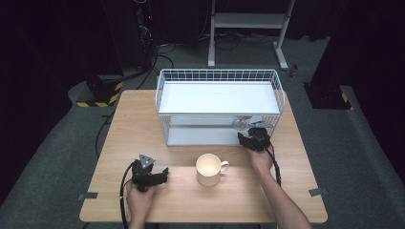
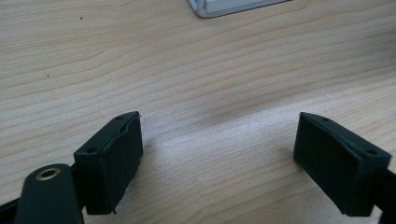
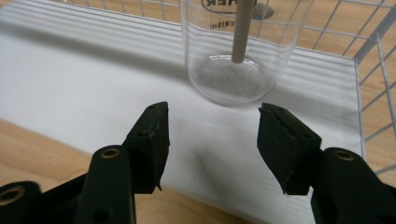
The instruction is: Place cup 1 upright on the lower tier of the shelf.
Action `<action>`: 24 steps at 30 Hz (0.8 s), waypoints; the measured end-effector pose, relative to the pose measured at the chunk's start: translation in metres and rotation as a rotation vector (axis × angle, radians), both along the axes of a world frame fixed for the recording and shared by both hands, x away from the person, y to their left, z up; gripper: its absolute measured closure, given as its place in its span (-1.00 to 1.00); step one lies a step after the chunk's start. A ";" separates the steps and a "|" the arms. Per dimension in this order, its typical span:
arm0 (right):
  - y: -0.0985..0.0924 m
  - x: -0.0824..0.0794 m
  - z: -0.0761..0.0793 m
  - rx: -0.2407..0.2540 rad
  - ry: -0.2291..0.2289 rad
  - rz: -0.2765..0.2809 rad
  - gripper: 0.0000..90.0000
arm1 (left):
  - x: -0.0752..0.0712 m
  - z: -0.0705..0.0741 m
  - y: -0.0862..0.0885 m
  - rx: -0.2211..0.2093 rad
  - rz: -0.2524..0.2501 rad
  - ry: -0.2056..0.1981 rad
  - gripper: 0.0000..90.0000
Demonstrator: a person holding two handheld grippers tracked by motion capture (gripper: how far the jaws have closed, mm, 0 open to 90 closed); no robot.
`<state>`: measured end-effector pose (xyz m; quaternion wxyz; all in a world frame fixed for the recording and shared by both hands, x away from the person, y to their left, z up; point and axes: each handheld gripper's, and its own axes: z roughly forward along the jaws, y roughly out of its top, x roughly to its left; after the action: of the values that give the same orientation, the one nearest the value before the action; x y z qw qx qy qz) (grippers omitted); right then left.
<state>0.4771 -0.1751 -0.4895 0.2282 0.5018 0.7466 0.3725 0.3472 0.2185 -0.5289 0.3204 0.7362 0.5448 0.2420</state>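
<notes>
A clear glass beaker (image 3: 210, 74) with a wooden stick (image 3: 243, 32) in it stands on the lower white shelf (image 3: 70, 79) of a wire rack (image 1: 162, 95). My right gripper (image 3: 212, 116) is open at the shelf's front right, its jaws just short of the beaker and not touching it. From above, that right gripper (image 1: 248, 134) sits at the rack's lower right opening, with the beaker (image 1: 241, 125) just beyond it. My left gripper (image 1: 165, 173) rests at the table's front left, and its jaws (image 2: 219, 126) are open over bare wood.
A cream mug (image 1: 209, 169) stands upright between the two hands, handle to the right. The rack fills the back middle of the wooden table (image 1: 119, 143). A pale flat corner (image 2: 233, 7) shows at the top edge of the left gripper view.
</notes>
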 end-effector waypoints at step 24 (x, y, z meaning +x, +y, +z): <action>-0.025 -0.039 0.019 0.058 -0.084 0.055 -0.24 | 0.000 0.000 0.000 0.002 0.000 -0.001 -0.64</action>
<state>0.4378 -0.2004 -0.4707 0.2344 0.4714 0.7388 0.4208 0.3473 0.2185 -0.5289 0.3202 0.7364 0.5442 0.2428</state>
